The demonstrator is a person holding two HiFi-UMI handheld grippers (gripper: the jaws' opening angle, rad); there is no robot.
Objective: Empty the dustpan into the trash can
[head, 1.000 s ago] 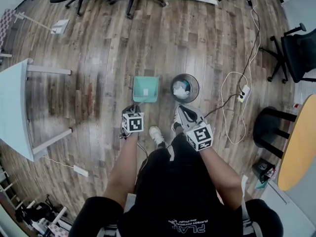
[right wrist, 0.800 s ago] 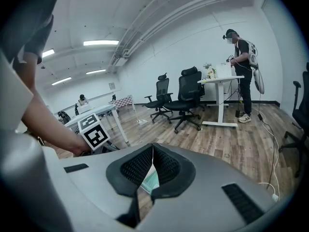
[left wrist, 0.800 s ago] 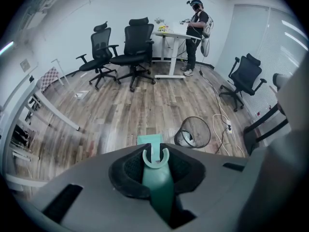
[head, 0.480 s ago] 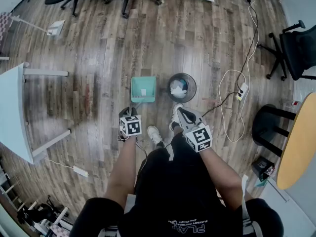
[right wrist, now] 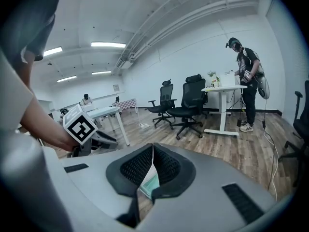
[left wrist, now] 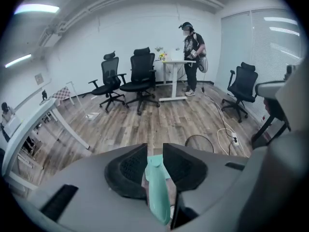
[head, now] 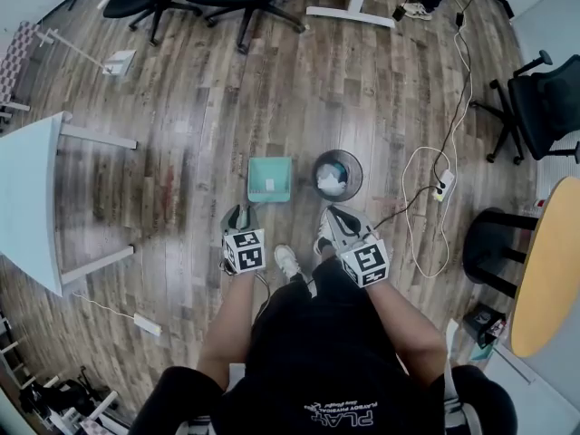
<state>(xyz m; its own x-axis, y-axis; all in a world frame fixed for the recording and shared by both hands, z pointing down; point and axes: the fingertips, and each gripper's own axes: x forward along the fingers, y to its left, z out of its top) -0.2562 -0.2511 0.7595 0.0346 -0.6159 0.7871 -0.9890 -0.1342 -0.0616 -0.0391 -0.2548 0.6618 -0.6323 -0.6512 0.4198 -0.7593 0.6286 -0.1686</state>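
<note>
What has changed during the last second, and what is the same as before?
The left gripper is letting go: its jaws are opening, the dustpan handle loose between them, and it has drawn back a little. The dustpan still lies on the floor beside the trash can; the right gripper stays shut and empty.

- From my remote feed I see a black tee (head: pixel 335 352) with short sleeves (head: pixel 177 397).
- White lettering (head: pixel 349 412) runs across its front and reads upside down to the head camera.
- The trousers (head: pixel 294 286) are black too.
- The trainers (head: pixel 287 261) are white, and I can only see one of them whole.
</note>
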